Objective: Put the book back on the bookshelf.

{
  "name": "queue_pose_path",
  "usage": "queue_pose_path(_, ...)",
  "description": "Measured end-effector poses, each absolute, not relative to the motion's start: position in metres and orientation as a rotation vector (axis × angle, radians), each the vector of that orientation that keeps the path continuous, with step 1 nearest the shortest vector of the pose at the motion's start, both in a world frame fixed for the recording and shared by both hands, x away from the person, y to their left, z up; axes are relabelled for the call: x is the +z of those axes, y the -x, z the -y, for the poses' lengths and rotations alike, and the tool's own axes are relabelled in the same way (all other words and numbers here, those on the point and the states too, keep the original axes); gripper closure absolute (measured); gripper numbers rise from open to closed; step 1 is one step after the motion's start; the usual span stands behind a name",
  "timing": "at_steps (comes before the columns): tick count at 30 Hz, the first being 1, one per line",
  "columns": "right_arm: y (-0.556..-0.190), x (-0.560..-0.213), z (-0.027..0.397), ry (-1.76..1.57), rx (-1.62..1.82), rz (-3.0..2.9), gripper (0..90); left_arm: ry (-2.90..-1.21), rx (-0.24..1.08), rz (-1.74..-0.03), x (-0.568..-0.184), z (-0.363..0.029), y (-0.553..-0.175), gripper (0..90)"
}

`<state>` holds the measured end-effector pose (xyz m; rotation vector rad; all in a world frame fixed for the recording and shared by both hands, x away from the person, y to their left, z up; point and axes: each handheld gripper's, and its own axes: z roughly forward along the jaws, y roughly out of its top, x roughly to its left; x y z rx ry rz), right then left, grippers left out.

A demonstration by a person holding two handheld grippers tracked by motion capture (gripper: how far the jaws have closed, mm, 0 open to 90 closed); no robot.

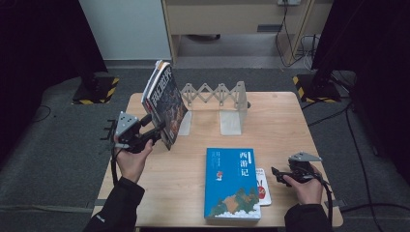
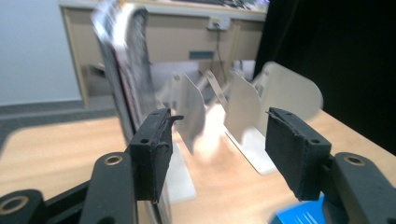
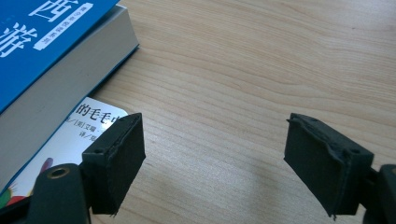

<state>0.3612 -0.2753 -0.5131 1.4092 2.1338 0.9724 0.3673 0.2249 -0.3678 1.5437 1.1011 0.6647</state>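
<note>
Starting at the left side of the table (image 1: 145, 183): the left gripper (image 1: 155, 129) sits right at the lower edge of the dark magazines (image 1: 164, 104), which stand tilted with their top leaning away to the left, against the near-left plate of the folding metal bookstand (image 1: 215, 94). Jaws are roughly half open, and in the left gripper view the left pad sits right beside the magazines' (image 2: 123, 70) edge with nothing between the pads. It's blurry there, so I can't say for sure whether that pad touches the cover. The magazines' long axis runs nearly upright, just left of the fingers, so the left hand is clearly the nearer one; its forearm comes up from the bottom edge with the gripper pointing forward and slightly right. Moving right, the blue book (image 1: 232, 183) lies flat, with a thin white booklet (image 1: 263, 186) tucked under its right edge. Further right, the right gripper (image 1: 276, 173) rests low by the booklet, jaws parted and empty, pointing left at it.
</note>
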Motion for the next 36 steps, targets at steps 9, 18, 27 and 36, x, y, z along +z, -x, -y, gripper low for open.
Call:
queue_pose_path(9, -0.359, -0.509, 0.27, -1.399, 0.999, -2.132, 20.2, -1.619, 0.59, -1.095, -0.401, -0.217, -0.35, 36.7)
queue_pose_path(18, -0.355, -0.504, 0.26, -1.374, 1.046, -2.144, 19.6, -1.718, 0.564, -1.068, -0.435, -0.206, -0.352, 33.7)
queue_pose_path(27, -0.353, -0.504, 0.248, -1.363, 1.084, -2.176, 20.2, -1.83, 0.468, -1.073, -0.468, -0.187, -0.352, 32.3)
queue_pose_path(36, -0.351, -0.503, 0.239, -1.358, 1.114, -2.191, 20.2, -1.846, 0.334, -1.063, -0.481, -0.172, -0.355, 31.0)
